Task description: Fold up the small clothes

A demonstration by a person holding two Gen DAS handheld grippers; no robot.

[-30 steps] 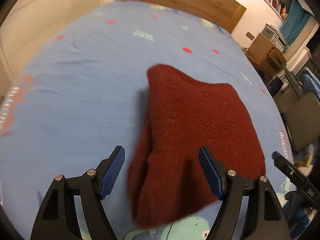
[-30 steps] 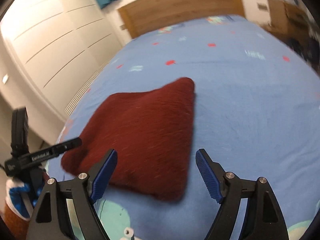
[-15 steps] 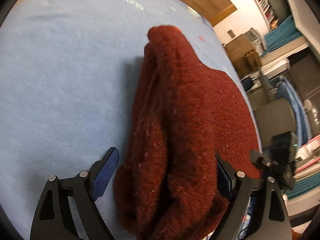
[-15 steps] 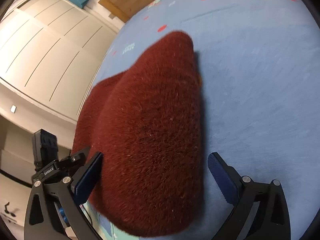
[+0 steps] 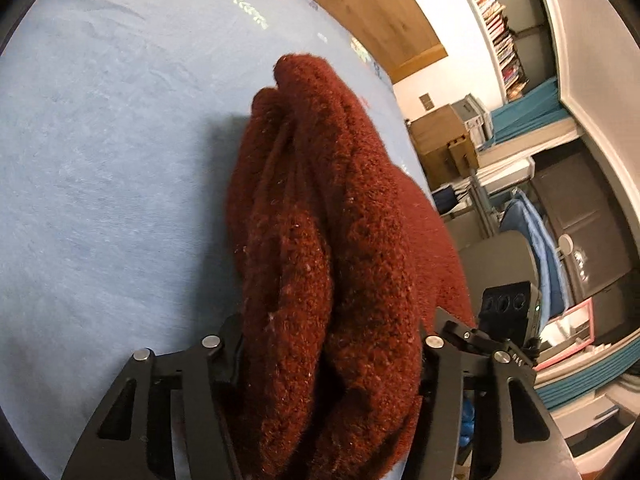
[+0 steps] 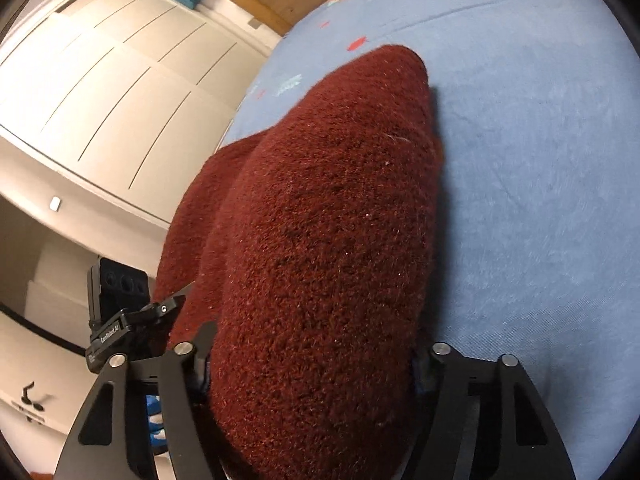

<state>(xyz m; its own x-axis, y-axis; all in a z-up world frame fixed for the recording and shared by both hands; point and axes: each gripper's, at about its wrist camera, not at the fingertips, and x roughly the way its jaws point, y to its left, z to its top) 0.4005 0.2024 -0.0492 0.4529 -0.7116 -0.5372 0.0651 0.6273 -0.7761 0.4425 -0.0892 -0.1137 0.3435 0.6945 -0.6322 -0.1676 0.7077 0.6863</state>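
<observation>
My left tool [image 5: 328,344] is clamped on the near edge of the dark red knit garment [image 5: 320,208], bunched into thick folds between the fingers. My right tool [image 6: 312,360] is clamped on the same garment [image 6: 328,208] at its other near corner. Garment's far end rests on the blue bed sheet [image 5: 100,160], near end looks raised off it, tho I can't be sure. Prob. partway thru: it's already doubled into layers, but the fold isn't laid flat or squared yet. Left to do: bring it over, set down, smooth.
</observation>
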